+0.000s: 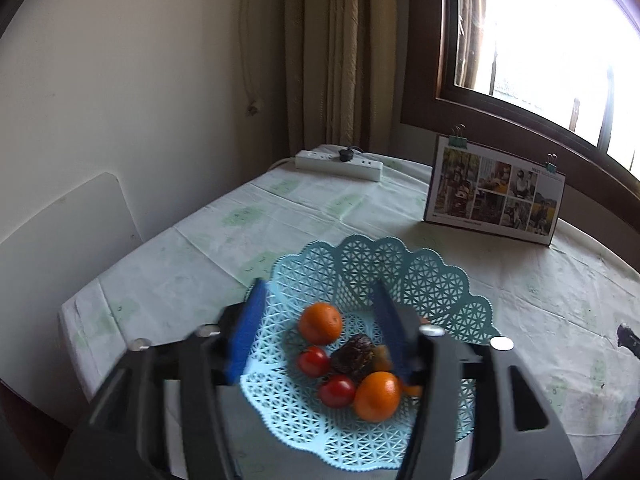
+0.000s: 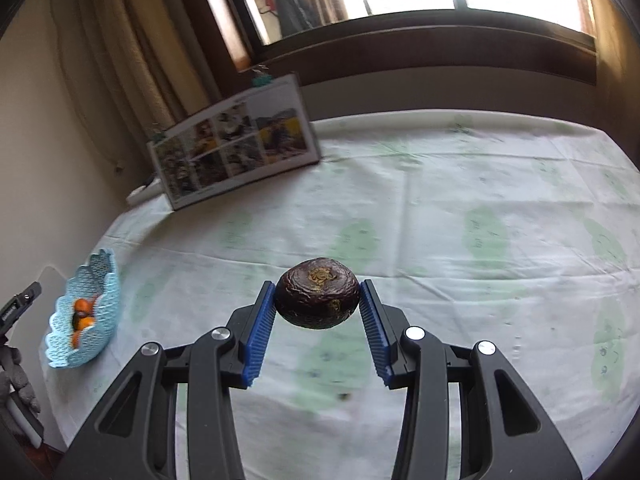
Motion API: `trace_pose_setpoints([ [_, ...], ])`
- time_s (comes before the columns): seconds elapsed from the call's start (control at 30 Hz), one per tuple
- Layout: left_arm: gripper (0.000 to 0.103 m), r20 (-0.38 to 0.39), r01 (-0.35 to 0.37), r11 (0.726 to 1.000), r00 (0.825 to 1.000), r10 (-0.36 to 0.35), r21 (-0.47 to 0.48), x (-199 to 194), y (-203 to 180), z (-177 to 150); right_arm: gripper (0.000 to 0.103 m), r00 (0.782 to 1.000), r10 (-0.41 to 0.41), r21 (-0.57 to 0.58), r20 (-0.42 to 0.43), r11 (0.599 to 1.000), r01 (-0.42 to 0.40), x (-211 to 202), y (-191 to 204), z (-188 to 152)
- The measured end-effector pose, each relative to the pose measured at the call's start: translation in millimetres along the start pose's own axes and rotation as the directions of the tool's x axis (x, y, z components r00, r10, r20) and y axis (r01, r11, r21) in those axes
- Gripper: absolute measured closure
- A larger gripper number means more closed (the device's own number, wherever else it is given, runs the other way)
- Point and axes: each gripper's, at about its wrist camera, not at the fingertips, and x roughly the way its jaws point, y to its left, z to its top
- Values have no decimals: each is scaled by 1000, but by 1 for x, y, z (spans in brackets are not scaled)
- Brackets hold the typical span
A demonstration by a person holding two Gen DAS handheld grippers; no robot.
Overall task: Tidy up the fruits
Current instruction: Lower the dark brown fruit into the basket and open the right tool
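The light blue lattice basket (image 1: pixel 448 292) lies on the tablecloth in the left wrist view. It holds two oranges (image 1: pixel 320 322) (image 1: pixel 378 396), two red tomatoes (image 1: pixel 313 361) (image 1: pixel 337 390) and a dark wrinkled fruit (image 1: pixel 354 354). My left gripper (image 1: pixel 320 292) hovers over the basket, open, with nothing between its blue pads. Its right finger hides part of another orange fruit. In the right wrist view my right gripper (image 2: pixel 317 290) is shut on a second dark wrinkled fruit (image 2: pixel 317 300), held just above the table. The basket (image 2: pixel 102 312) sits far to its left.
A photo calendar (image 1: pixel 496 192) (image 2: pixel 236 140) stands near the window side of the table. A white power strip (image 1: pixel 338 164) lies at the far corner by the curtain. A white chair back (image 1: pixel 60 236) is past the left table edge. Green-patterned cloth (image 2: pixel 480 220) spreads right of the held fruit.
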Motion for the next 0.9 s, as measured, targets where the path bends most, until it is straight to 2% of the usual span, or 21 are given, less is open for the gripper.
trace_pose_setpoints([
  [0.07, 34, 21, -19, 1000, 1000, 19, 16, -5, 3, -4, 60, 999, 39, -30, 6, 999, -39, -2, 23, 4],
  [0.17, 32, 21, -8, 1000, 1000, 7, 23, -9, 7, -10, 60, 995, 95, -79, 8, 992, -94, -4, 58, 8],
  [0.23, 21, 19, 2, 1000, 1000, -2, 20, -10, 10, -15, 60, 991, 134, -113, 5, 985, -133, -4, 83, 9],
  [0.27, 19, 19, 6, 1000, 1000, -7, 20, -11, 12, -18, 60, 988, 157, -128, -1, 980, -155, -4, 95, 9],
  [0.5, 17, -2, -8, 1000, 1000, 8, 4, -7, 32, -31, 60, 956, 285, -235, -69, 927, -293, 1, 179, -4],
  [0.67, 17, -7, -14, 1000, 1000, 14, -9, -5, 45, -37, 60, 944, 311, -288, -110, 899, -330, 13, 221, -13],
  [0.9, 12, -15, -9, 1000, 1000, 9, 2, -3, 50, -44, 60, 948, 282, -336, -147, 887, -316, 48, 260, -13],
])
